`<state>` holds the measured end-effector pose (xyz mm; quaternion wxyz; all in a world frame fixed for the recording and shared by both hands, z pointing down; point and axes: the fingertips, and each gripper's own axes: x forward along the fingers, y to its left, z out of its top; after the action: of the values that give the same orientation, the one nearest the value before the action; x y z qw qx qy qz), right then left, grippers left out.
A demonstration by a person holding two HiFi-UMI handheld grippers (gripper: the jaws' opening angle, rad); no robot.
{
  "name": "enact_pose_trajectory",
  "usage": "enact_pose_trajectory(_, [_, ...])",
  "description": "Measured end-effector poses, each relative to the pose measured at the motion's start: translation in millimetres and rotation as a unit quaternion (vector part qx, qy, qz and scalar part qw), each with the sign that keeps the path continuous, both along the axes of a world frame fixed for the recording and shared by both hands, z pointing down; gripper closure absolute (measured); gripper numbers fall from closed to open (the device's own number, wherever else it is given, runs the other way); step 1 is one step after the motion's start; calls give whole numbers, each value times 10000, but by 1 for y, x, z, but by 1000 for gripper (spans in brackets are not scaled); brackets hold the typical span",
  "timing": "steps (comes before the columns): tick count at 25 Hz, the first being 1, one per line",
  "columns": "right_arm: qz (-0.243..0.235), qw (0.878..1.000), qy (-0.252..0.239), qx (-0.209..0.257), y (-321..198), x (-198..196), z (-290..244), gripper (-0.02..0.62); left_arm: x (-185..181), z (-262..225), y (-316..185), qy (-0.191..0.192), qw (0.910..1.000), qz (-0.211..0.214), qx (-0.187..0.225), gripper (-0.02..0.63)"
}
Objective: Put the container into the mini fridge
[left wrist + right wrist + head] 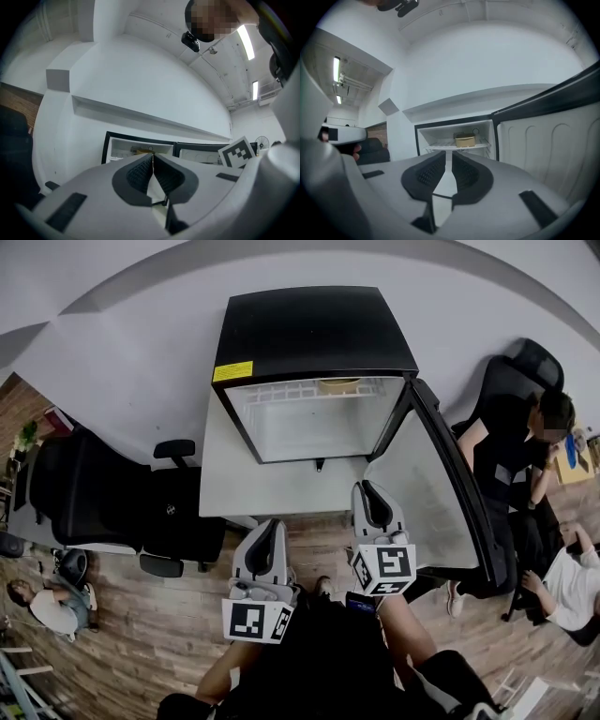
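Observation:
The black mini fridge [314, 334] stands on a white table [281, 488] with its door [441, 484] swung open to the right. A tan container [339, 385] sits on the upper wire shelf inside; the right gripper view shows the container [465, 139] there too, clear of both grippers. My left gripper [272, 526] is held back from the table's near edge, jaws shut and empty [153, 157]. My right gripper [370, 491] hangs near the open door's inner side, jaws drawn almost together with nothing between them [448, 157]. Both point level at the fridge.
A black office chair [103, 498] stands left of the table. A person in black [511, 446] sits just right of the open door, another person [572, 587] behind them. A third person [52, 606] is at the lower left. Wooden floor lies underfoot.

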<state>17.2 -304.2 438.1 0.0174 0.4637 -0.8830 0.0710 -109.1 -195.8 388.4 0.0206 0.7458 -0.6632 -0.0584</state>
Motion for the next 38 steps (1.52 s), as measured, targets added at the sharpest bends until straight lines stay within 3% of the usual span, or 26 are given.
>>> enact_pose_trajectory(13, [-166,9994,-268,166,69,-19,-38,558,-29,2,10,102,9999,120,11,595])
enact_pose_trajectory(38, [-186,9993,-293,170,81,-52,-36,578,-59,1,23,96,9998,143,45,595])
